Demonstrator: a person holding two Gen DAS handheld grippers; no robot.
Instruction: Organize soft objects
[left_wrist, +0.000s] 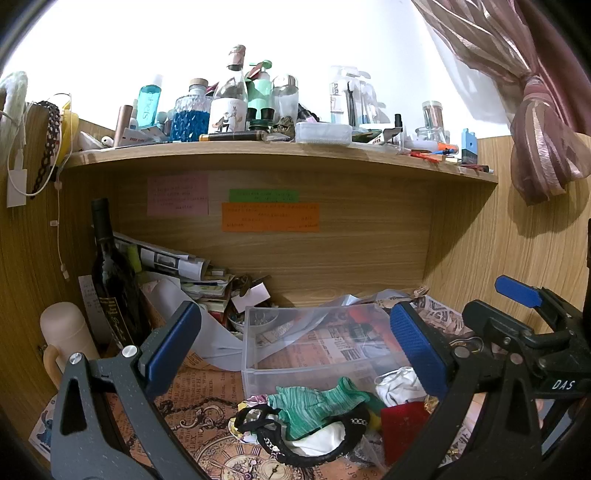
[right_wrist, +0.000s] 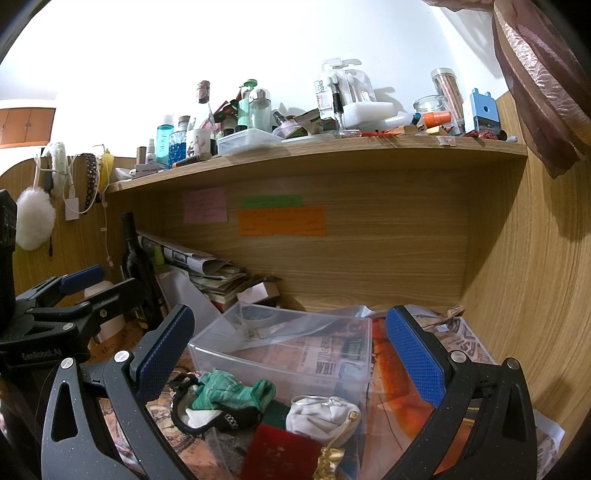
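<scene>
A pile of soft things lies on the desk in front of a clear plastic box (left_wrist: 317, 343) (right_wrist: 295, 343): a green knitted sock (left_wrist: 314, 406) (right_wrist: 225, 391), a black fabric piece (left_wrist: 314, 446) (right_wrist: 221, 417), a white cloth pouch (left_wrist: 399, 387) (right_wrist: 321, 413) and a red velvet pouch (left_wrist: 402, 424) (right_wrist: 280, 450). My left gripper (left_wrist: 295, 350) is open and empty above the pile. My right gripper (right_wrist: 291, 350) is open and empty, just right of it. The right gripper also shows in the left wrist view (left_wrist: 517, 317), and the left one in the right wrist view (right_wrist: 74, 295).
A dark wine bottle (left_wrist: 110, 273), a beige mug (left_wrist: 66, 332) and stacked papers (left_wrist: 192, 273) stand at the back left. A cluttered shelf (left_wrist: 280, 151) hangs above, with coloured notes below it. A wooden wall and a curtain (left_wrist: 546, 110) are on the right.
</scene>
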